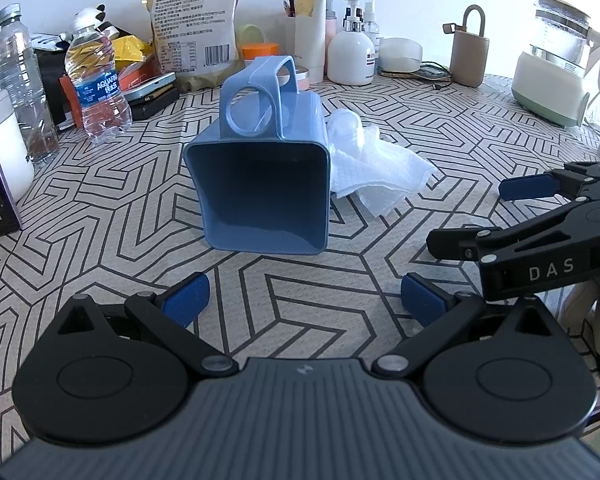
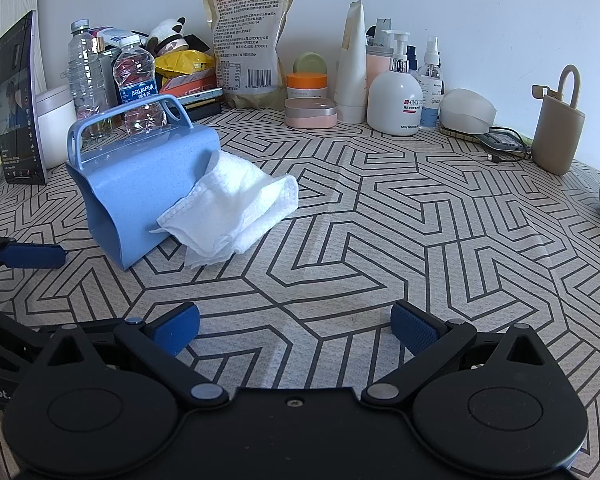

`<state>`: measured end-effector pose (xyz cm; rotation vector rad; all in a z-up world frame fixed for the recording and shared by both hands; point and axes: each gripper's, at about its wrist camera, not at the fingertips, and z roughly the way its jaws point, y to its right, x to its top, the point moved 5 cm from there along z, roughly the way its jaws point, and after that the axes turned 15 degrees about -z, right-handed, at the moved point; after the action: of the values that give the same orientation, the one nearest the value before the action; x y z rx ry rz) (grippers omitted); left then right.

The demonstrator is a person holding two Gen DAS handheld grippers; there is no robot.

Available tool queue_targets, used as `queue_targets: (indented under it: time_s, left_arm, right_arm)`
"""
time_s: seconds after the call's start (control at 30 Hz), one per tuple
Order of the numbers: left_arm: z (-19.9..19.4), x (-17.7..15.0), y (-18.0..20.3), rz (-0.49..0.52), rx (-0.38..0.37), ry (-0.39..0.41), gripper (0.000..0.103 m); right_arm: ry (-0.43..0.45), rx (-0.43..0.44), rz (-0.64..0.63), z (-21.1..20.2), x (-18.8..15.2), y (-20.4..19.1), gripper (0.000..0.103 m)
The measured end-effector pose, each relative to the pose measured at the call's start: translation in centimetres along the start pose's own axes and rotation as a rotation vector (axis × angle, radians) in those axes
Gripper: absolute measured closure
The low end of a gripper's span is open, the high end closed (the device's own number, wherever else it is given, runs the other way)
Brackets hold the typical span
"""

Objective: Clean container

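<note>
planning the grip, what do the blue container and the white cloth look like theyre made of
Blue container: looks like rigid moulded plastic, matte and faintly speckled, with a one-piece handle. White cloth: apparently a thin, soft nonwoven wipe or paper towel; it shows a dimpled texture and lies crumpled in folds.

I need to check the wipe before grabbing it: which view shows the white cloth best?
The right wrist view: the white cloth lies fully exposed, leaning on the blue container. In the left wrist view the container hides part of the cloth.
</note>
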<state>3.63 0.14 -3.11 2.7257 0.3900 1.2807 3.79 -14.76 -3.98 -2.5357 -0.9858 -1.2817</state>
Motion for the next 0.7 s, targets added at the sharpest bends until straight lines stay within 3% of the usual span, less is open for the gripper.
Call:
queue_targets:
  time_s: [0.33,0.5,0.7]
  left_arm:
    - [-0.4,-0.3,-0.4,-0.012,-0.002,0.006,0.000]
    - [-0.9,-0.1,-1.5,-0.100,-0.041,0.030,0.000]
    - [-0.3,-0.2,-0.6,-0.029,0.021,0.003,0.000]
  right_arm:
    - [0.001,0.002,0.003,0.1,0.0,0.0,0.000]
    - [0.001,0.003,0.004,-0.1,0.0,0.2,0.000]
    - [-0.005,0.003,0.003,0.1,0.0,0.0,0.000]
